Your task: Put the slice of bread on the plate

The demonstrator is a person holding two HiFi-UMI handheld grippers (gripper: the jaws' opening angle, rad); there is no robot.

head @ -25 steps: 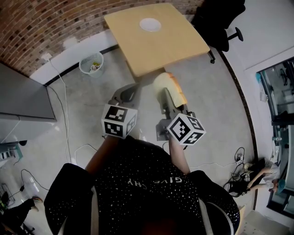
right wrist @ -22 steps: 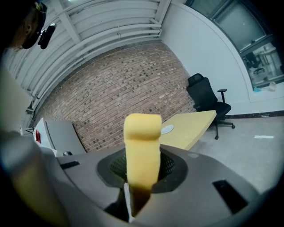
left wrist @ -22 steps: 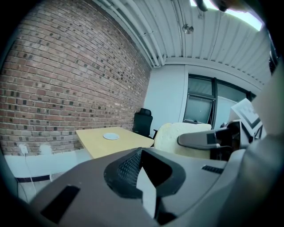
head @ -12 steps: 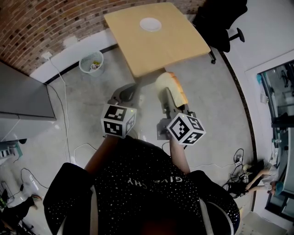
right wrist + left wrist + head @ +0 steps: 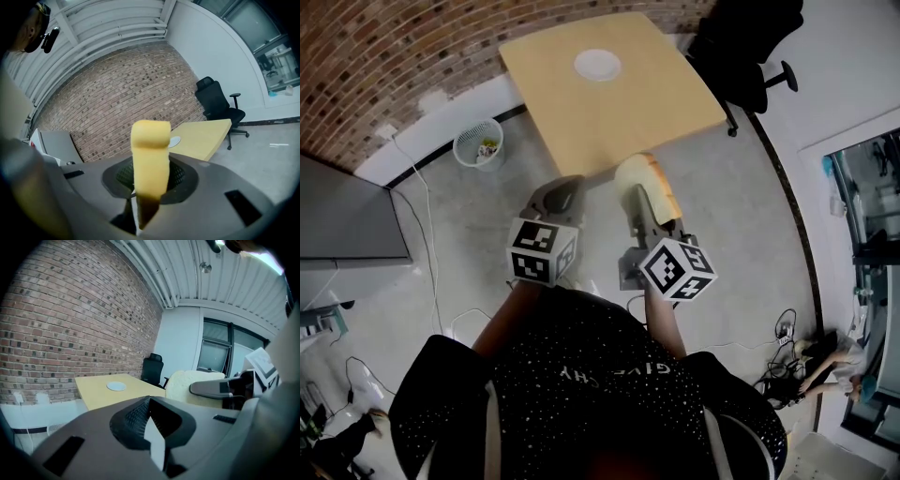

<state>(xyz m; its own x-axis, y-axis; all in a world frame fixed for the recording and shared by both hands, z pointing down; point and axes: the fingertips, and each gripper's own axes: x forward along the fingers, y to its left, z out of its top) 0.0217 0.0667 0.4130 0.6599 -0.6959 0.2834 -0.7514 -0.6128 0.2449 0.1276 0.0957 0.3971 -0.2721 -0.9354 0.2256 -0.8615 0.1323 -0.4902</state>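
The pale yellow slice of bread is clamped in the right gripper, the left gripper shut and empty; both are now carried closer to the light wooden desk, whose round white plate remains unreached

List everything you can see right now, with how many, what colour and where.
Table: one, light wood, next to the brick wall, in front of the person.
Plate: one, white, on the far part of the table, nothing on it.
Slice of bread: one, pale yellow with a browner crust, upright in the right tongs, close to the table's near edge.
Waste basket: one, white, on the floor by the wall, left of the table.
Office chair: one, black, beyond the table's right side.
Cabinet: one, grey, at the left edge.
Left tongs: one, grey, shut and empty.
Right tongs: one, grey, shut on the slice of bread.
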